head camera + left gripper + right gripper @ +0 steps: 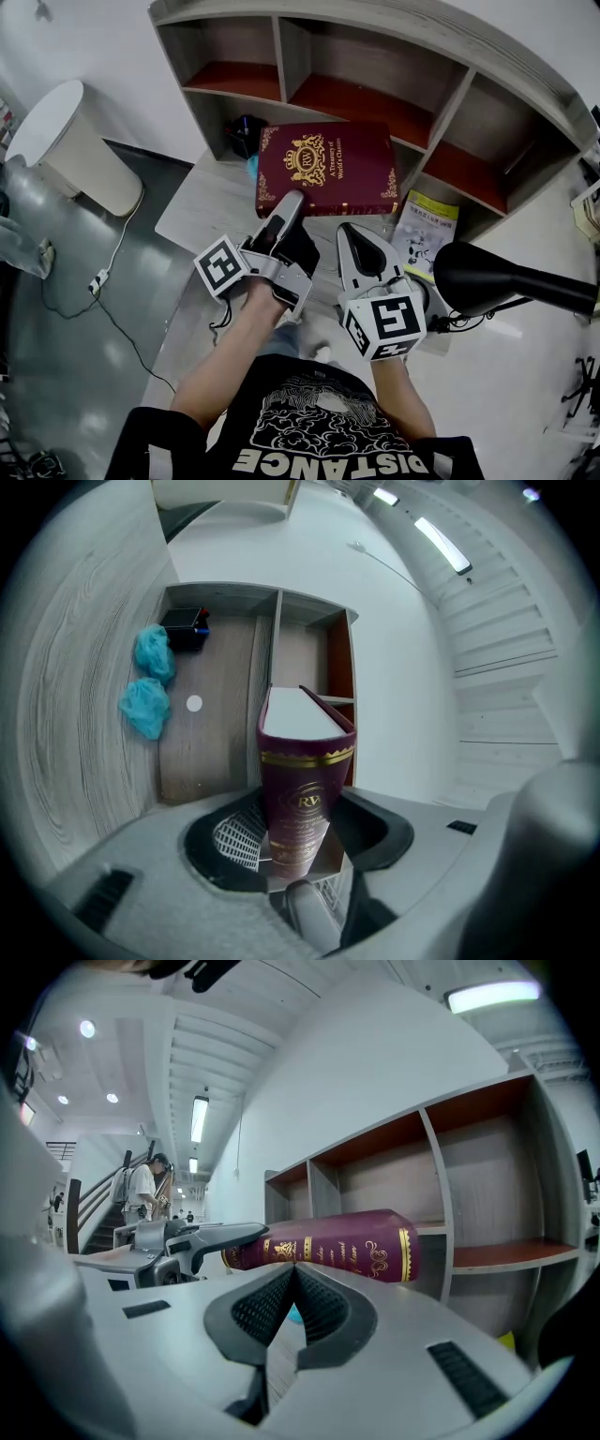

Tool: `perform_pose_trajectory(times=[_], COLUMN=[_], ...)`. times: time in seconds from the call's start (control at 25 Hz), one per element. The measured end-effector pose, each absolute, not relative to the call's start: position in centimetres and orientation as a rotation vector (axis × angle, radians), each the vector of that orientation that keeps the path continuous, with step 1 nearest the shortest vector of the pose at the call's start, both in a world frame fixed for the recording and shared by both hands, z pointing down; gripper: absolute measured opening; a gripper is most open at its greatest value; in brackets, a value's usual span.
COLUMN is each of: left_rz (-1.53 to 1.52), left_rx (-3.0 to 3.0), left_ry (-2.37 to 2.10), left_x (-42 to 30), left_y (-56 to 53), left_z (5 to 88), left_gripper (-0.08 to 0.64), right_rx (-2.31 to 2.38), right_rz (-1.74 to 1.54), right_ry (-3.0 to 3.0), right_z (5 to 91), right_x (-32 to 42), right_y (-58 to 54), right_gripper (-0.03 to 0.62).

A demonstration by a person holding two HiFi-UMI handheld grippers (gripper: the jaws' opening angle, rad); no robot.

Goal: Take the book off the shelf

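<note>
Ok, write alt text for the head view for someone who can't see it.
The left gripper clamps a maroon book by its near edge, flat in front of a wooden shelf. The right gripper hangs beside it, jaws shut, empty.

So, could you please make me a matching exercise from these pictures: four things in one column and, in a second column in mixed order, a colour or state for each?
Column A
1. book
2. left hand-held gripper
3. right hand-held gripper
4. booklet

Column B
a. yellow cover
b. jaws together, nothing between them
c. maroon with gold print
d. jaws clamped on the book

Right pairs: 1-c, 2-d, 3-b, 4-a.
</note>
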State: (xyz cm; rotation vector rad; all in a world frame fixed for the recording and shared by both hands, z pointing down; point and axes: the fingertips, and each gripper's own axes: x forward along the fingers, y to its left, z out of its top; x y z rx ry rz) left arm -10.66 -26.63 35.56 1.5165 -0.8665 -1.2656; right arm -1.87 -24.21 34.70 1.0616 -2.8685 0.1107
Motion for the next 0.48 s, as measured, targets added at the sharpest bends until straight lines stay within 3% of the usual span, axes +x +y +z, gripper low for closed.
perform_pose_trajectory(times=[0.48], left_rz=[-1.266], left_rx=[1.486], left_ry=[-0.896], left_x=[-10.62], left_y=[-26.66], left_z=[35.78], left_gripper=[0.206], right_rx=[1.025], right_rz=[0.148], right_ry=[-2.879], right_z=[34.47], right_x=[-1.91], right_y=[-24.74], right_gripper=[0.017])
